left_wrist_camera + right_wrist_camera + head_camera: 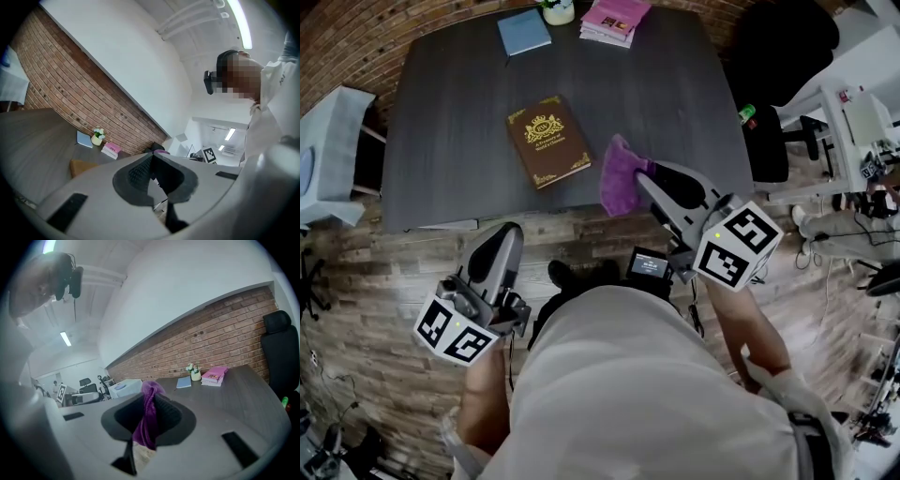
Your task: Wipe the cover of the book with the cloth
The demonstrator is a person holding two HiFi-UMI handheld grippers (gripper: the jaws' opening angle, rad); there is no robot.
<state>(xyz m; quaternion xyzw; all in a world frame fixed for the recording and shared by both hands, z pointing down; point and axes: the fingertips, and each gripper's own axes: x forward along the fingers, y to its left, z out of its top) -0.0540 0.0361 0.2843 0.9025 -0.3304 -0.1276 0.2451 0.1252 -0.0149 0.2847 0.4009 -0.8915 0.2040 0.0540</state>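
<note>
A brown book (548,141) with gold ornament lies closed on the dark table (450,131), near its front edge; its tan edge (82,166) shows in the left gripper view. My right gripper (649,180) is shut on a purple cloth (622,174), which hangs over the table's front edge to the right of the book. The cloth (147,420) is pinched between the jaws in the right gripper view. My left gripper (508,234) is shut and empty, held off the table in front of its near edge.
At the table's far side lie a light blue notebook (523,31), a small flower pot (558,11) and a stack of pink books (615,19). A black chair (783,42) stands at the right, a pale cabinet (328,150) at the left. Wooden floor lies below me.
</note>
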